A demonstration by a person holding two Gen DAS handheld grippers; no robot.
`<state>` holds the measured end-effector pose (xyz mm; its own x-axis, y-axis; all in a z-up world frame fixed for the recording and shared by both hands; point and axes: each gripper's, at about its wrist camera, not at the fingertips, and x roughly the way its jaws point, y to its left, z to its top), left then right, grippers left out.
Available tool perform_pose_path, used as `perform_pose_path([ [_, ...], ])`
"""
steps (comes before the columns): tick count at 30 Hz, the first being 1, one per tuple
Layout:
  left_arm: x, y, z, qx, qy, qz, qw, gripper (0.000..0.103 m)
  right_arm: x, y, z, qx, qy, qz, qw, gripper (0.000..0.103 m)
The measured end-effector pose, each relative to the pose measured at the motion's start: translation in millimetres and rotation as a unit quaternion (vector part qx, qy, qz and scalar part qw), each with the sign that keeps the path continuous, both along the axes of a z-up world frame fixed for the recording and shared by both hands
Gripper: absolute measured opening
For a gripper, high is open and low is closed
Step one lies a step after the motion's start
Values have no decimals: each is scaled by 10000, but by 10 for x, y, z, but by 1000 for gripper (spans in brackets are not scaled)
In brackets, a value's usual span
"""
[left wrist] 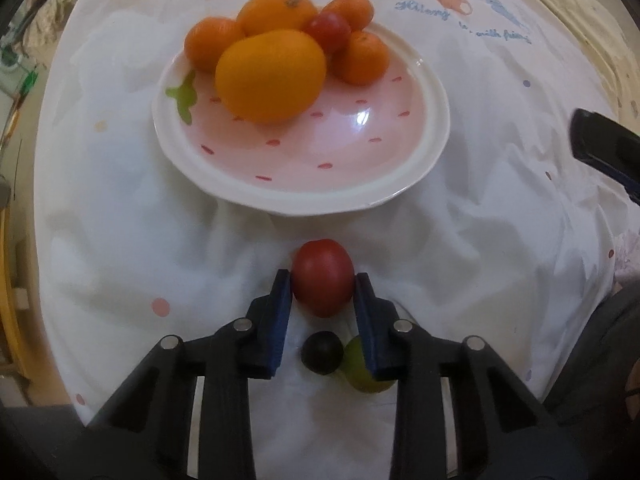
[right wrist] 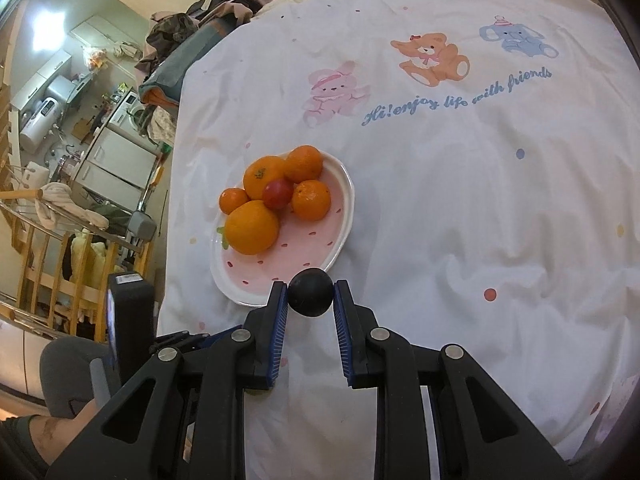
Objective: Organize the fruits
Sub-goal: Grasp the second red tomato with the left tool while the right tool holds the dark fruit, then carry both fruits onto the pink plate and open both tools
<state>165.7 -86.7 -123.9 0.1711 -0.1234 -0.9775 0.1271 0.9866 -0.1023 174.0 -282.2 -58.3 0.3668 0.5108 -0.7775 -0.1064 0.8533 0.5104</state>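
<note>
Mid-transfer. Left hand-held gripper (left wrist: 322, 276) clamping red tomato (left wrist: 322, 277) just short of plate (left wrist: 400, 184); right hand-held gripper (right wrist: 311, 292) clamping dark plum (right wrist: 311, 292) near its rim. Next: carry over plate, release onto bare pink area.

- Left black plastic two-finger gripper (left wrist: 322, 278): blue ribbed pads (left wrist: 280, 320), round silver pivot pins, slotted linkage arms.
- Right black plastic two-finger gripper (right wrist: 311, 294): matching blue ribbed pads (right wrist: 278, 332), silver pins.
- Grey trouser leg (right wrist: 68, 376), seven o'clock; bare skin below it.
</note>
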Motion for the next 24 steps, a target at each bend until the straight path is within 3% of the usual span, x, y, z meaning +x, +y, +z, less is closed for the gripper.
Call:
perform_pose_path([
  [13,-98,255,251,82,-414,238,9988,27,-12,48,58,50,-85,109,9999,25],
  [24,-19,549,731,174,-863,553,9946,27,-113,2,209,251,-276,104,9993,25],
])
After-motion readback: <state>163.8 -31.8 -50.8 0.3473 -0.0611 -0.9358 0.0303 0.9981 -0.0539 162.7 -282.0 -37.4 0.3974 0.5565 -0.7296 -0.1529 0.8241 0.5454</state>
